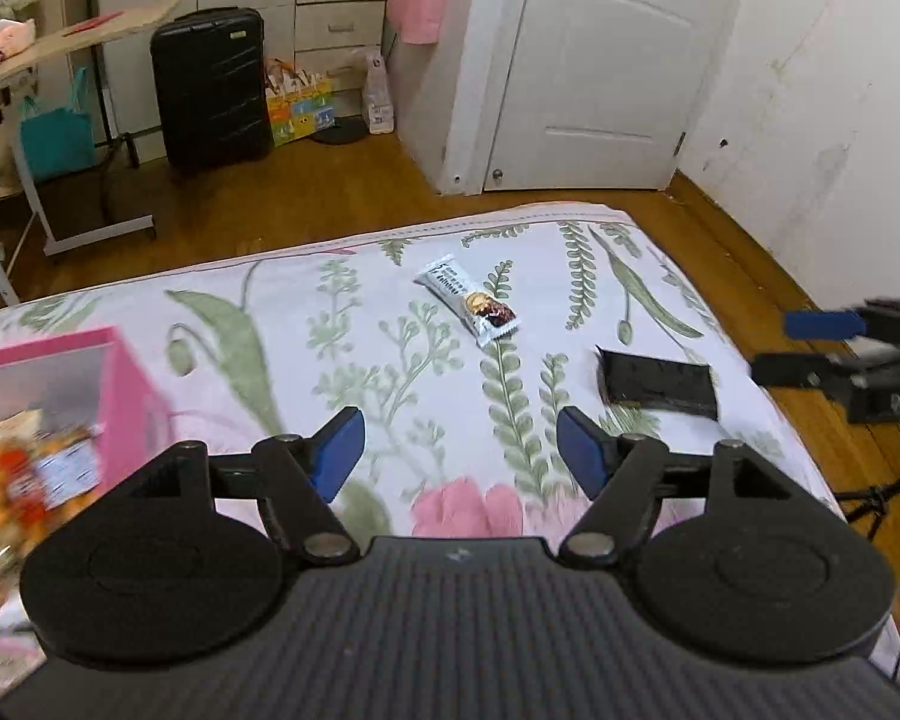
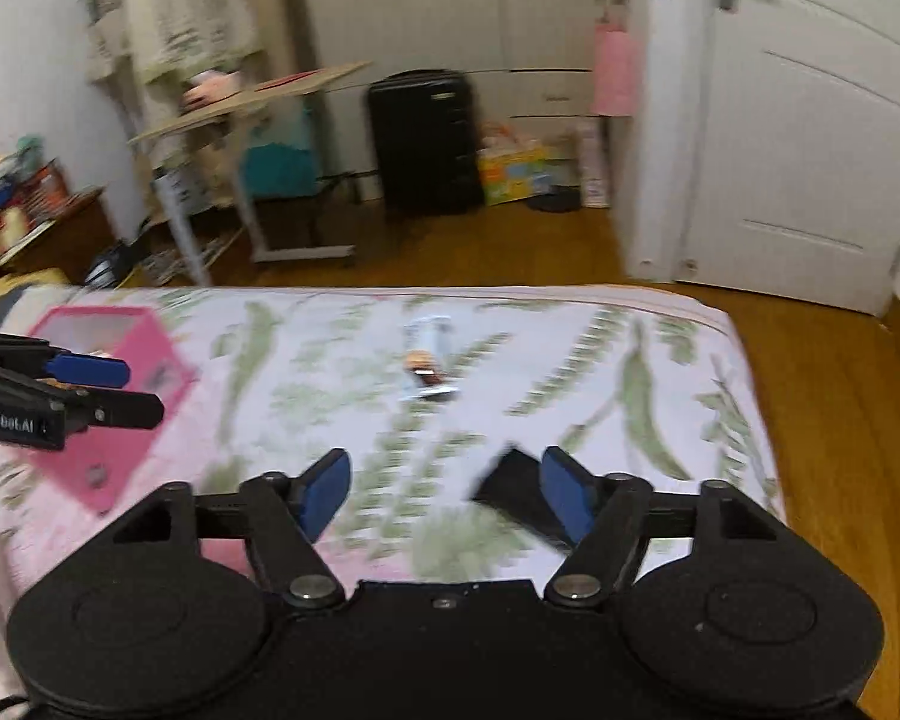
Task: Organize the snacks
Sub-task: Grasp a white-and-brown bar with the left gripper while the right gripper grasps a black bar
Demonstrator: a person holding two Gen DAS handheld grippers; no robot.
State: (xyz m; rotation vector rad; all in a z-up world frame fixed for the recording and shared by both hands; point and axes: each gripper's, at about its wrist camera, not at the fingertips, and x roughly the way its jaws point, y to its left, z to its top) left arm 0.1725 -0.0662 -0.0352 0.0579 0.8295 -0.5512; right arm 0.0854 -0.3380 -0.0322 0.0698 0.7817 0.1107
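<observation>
A white snack bar wrapper lies on the floral bed sheet; it also shows blurred in the right wrist view. A black flat packet lies to its right, and in the right wrist view it sits just by my right finger. A pink box at the left holds an orange snack bag; the box also shows in the right wrist view. My left gripper is open and empty above the sheet. My right gripper is open and empty.
The bed ends at a wooden floor. Beyond it stand a black suitcase, a rolling side table, a teal bag and a white door. Each gripper shows at the edge of the other's view.
</observation>
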